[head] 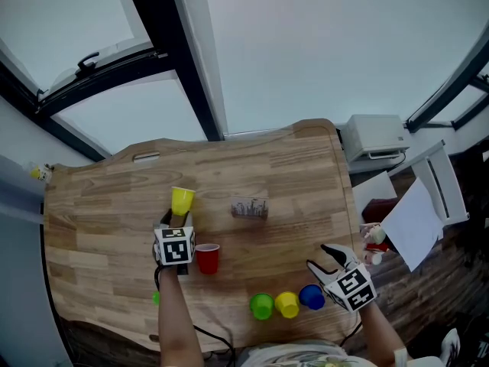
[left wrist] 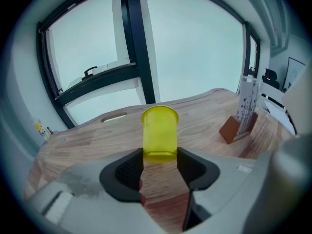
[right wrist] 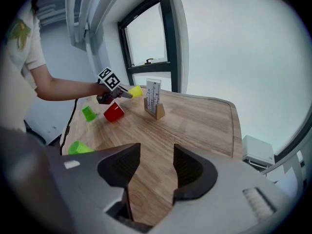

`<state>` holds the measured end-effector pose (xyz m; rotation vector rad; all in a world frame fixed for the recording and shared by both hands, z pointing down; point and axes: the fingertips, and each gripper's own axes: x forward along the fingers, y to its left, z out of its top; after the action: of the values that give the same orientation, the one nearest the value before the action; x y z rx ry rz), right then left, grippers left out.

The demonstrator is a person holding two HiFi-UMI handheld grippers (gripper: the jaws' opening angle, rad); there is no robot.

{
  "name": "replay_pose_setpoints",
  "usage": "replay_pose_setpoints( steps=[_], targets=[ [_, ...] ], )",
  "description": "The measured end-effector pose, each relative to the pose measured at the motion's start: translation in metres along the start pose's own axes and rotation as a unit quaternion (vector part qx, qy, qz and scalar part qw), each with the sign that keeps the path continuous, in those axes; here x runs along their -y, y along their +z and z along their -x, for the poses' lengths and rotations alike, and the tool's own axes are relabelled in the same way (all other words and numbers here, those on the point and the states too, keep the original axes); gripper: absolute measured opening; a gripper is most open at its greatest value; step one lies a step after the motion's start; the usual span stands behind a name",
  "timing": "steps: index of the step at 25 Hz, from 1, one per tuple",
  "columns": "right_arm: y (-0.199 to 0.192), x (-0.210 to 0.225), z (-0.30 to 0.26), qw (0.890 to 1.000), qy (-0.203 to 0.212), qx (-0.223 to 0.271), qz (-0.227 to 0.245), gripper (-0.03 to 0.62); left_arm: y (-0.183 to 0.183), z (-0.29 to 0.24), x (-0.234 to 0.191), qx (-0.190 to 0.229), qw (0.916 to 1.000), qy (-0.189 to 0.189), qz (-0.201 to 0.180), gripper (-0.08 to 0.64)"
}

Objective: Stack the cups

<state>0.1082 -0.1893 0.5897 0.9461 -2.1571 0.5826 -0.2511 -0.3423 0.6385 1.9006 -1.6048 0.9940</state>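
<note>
A yellow cup (left wrist: pixel 159 133) stands upright with its base between the pads of my left gripper (left wrist: pixel 160 165), which is shut on it. In the head view that yellow cup (head: pixel 182 200) is just ahead of the left gripper (head: pixel 174 220). A red cup (head: pixel 207 258) stands right beside that gripper. Near the table's front edge sit a green cup (head: pixel 261 306), a second yellow cup (head: pixel 286 304) and a blue cup (head: pixel 311 297) in a row. My right gripper (head: pixel 325 257) hovers just right of them, open, with nothing between its jaws (right wrist: pixel 156 167).
A wooden card holder (head: pixel 250 208) with a clear card stands mid-table. Another small green cup (head: pixel 155 297) lies by the person's left forearm. The wooden table (head: pixel 99 205) has a handle slot at the back left. A white unit (head: pixel 376 138) and papers lie off its right edge.
</note>
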Motion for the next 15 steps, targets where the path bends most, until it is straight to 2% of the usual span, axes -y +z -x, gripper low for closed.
replay_pose_setpoints(
  steps=[7,15],
  targets=[
    [0.009,-0.007,0.014,1.0,0.002,0.015,0.011,0.216,0.016,0.039,0.011,0.022,0.9995,-0.007,-0.02,0.227],
    [0.014,-0.024,0.036,0.999,0.003,0.035,0.03,0.216,0.01,0.102,0.035,0.049,0.998,-0.015,-0.038,0.227]
  ],
)
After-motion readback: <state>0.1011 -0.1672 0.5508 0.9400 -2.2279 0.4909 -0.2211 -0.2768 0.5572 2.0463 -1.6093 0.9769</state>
